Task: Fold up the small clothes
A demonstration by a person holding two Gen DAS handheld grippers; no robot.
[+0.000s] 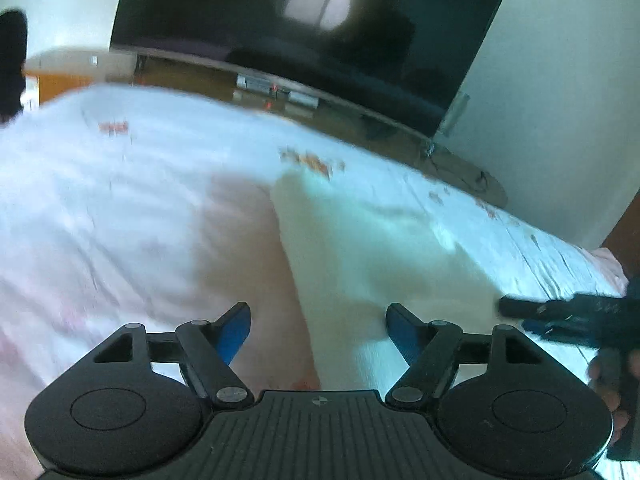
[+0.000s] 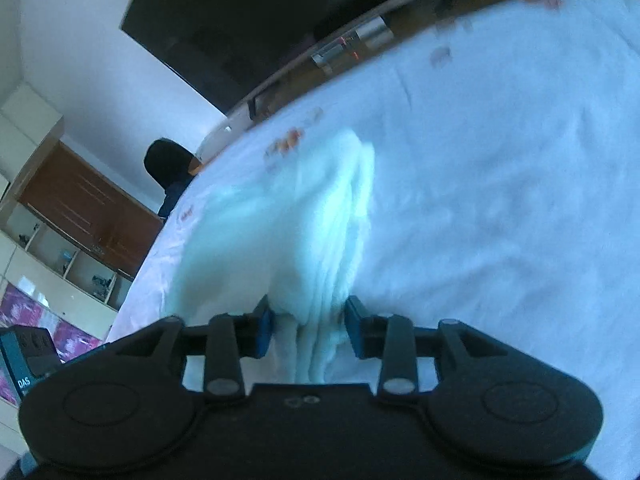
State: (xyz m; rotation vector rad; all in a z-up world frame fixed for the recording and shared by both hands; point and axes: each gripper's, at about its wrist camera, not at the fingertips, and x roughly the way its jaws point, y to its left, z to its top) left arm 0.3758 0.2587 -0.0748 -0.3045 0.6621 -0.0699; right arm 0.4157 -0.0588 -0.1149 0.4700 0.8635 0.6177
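A small white garment [image 1: 372, 248] lies on the bed's white sheet [image 1: 120, 184], reaching from mid-bed toward the right. My left gripper [image 1: 318, 324] is open and empty, its blue-padded fingers [image 1: 236, 330] hovering over the garment's near edge. My right gripper [image 2: 308, 326] is shut on a bunched fold of the white garment [image 2: 320, 220], which rises in layered pleats between its blue pads [image 2: 264, 330]. The right gripper also shows in the left wrist view [image 1: 532, 314] at the far right, at the garment's corner. Both views are motion-blurred.
The sheet has small orange-red prints [image 1: 312, 162]. A large dark TV [image 1: 304, 20] stands on a low wooden stand [image 1: 280, 92] beyond the bed. Wooden cabinets and shelves [image 2: 80, 216] stand at the left of the right wrist view, with a dark object [image 2: 170, 168] by the bed's edge.
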